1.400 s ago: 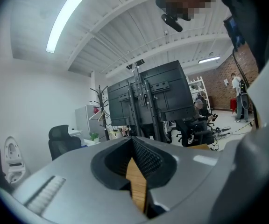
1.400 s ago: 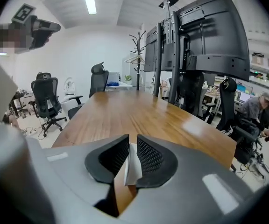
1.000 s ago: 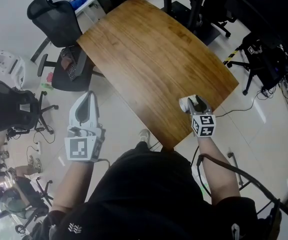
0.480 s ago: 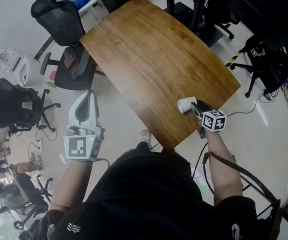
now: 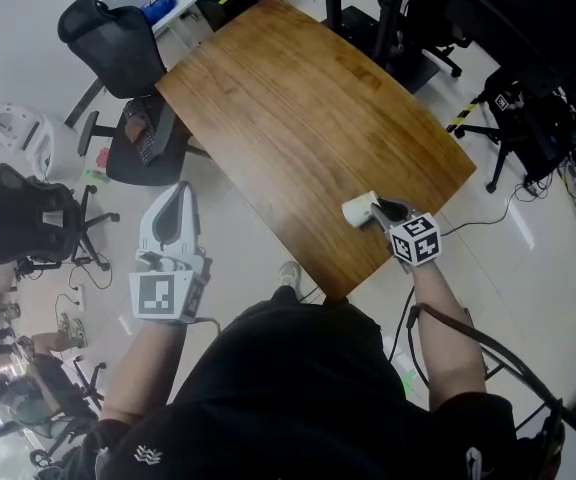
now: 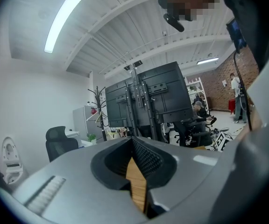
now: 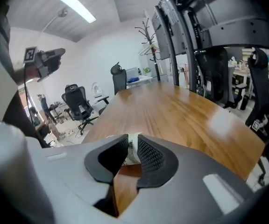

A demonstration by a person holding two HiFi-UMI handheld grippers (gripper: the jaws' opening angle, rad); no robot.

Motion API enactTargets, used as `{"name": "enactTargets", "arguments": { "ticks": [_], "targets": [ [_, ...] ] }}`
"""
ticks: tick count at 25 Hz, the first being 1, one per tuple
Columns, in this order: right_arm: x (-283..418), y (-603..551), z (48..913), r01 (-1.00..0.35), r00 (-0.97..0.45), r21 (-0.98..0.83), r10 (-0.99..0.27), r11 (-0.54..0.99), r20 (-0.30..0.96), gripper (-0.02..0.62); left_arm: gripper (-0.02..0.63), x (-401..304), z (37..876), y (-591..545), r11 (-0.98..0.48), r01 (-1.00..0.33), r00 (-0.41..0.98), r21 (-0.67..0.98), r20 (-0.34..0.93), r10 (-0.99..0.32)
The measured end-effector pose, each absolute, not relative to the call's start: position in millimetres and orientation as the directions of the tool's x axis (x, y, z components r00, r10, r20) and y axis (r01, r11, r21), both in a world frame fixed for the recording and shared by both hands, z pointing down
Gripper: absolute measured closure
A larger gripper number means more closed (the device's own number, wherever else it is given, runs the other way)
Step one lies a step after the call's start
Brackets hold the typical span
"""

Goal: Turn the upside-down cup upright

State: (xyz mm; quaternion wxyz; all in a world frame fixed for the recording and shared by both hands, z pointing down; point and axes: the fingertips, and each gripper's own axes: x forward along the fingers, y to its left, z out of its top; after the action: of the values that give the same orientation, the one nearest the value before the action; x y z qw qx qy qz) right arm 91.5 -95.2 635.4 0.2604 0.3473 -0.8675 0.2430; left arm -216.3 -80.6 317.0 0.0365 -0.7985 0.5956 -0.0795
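The right gripper [image 7: 132,139] hides most of the cup [image 7: 132,149] near the desk's [image 5: 298,118] right edge; its mouth cannot be made out.

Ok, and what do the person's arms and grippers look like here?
The left gripper and right gripper are pale grey shells tapering to the tips, with black ribbed pads inside. Each carries a white cube with black square markers. A black cable runs beside the right forearm. The person wears a black top; forearms bare. The right jaws have just been closing, cup between them.
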Motion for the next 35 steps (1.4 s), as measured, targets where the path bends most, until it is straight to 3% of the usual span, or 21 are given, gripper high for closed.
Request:
{"name": "enactTargets", "arguments": {
  "ticks": [7,17,26,29,35],
  "targets": [
    [77.1,-87.5,620.9,-0.663,-0.586,-0.062,-0.465,0.746,0.664,0.576,0.606,-210.3,321.1,-79.3,-0.295,-0.945,0.286,-0.139,0.081,-0.955],
    [74.2,-73.8,640.1,-0.614,-0.457,0.058,-0.415,0.787,0.787,0.580,0.606,-211.5,324.2,-80.6,-0.293,-0.948,0.285,-0.127,0.077,-0.955],
    [67.2,-79.8,638.7,-0.661,-0.447,0.080,-0.477,0.746,0.757,0.574,0.606,-207.4,324.0,-81.9,-0.301,-0.946,0.294,-0.119,0.076,-0.953],
    [68.1,-76.6,635.9,-0.660,-0.460,0.081,-0.487,0.747,0.743,0.539,0.606,-201.5,328.2,-79.8,-0.310,-0.943,0.302,-0.122,0.079,-0.950],
    [78.3,-90.5,603.4,-0.734,-0.461,0.095,-0.597,0.672,0.657,0.522,0.606,-195.3,331.3,-82.5,-0.317,-0.941,0.310,-0.116,0.076,-0.948]
  ]
}}
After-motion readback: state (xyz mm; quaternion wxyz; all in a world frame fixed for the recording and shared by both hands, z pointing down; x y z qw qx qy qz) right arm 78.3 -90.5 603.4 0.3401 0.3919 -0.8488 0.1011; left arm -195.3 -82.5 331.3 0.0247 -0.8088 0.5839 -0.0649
